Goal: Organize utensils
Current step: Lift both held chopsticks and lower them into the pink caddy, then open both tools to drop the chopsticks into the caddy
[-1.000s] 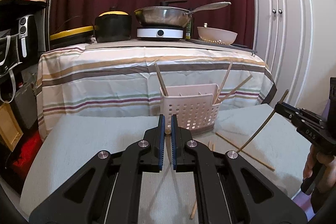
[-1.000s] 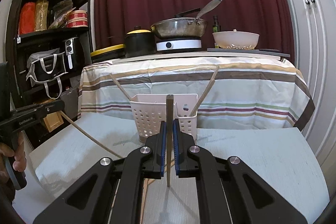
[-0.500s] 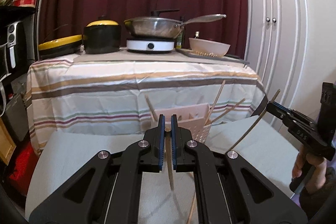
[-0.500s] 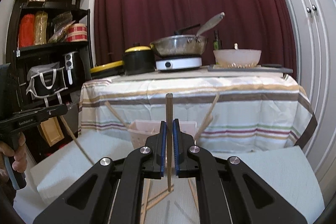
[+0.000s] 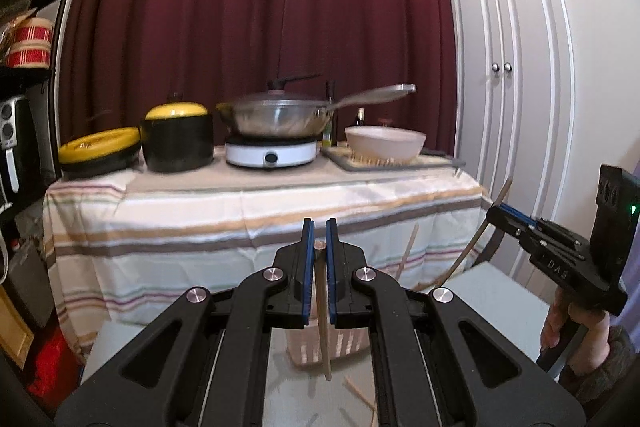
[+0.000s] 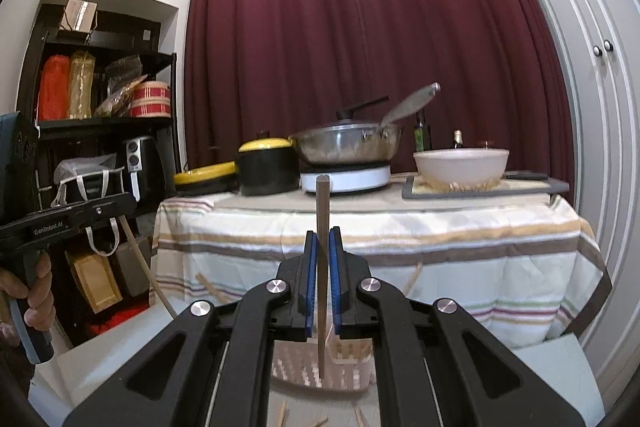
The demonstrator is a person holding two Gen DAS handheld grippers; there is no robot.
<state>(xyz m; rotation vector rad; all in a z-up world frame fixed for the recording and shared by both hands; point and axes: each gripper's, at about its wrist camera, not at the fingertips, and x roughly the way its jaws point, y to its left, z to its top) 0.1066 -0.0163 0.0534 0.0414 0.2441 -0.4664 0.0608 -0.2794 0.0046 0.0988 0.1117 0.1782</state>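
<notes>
A white work table [image 6: 560, 359] fills the foreground of both wrist views, and on it stands one pale perforated utensil basket [image 6: 320, 371], largely hidden behind the tool bodies. Above it the left gripper [image 5: 319, 255] is clamped on a light wooden chopstick [image 5: 322, 327] that hangs nearly upright, its lower tip over the basket's near edge. The right gripper [image 6: 323, 267] is likewise closed on a darker chopstick [image 6: 322, 223], held vertical with its tip over the basket. So two chopsticks are lifted, one per tool, and neither has been dropped in yet. Judging from how things lie, the job is partway done: at least two sticks [image 5: 408, 251] already lean out of the basket, though the exact count is hidden. Loose chopsticks [image 5: 360, 393] lie on the table in front of the basket; three or four ends show in the right view, and the tools hide the rest. These would remain to be collected once the held pair goes in.
</notes>
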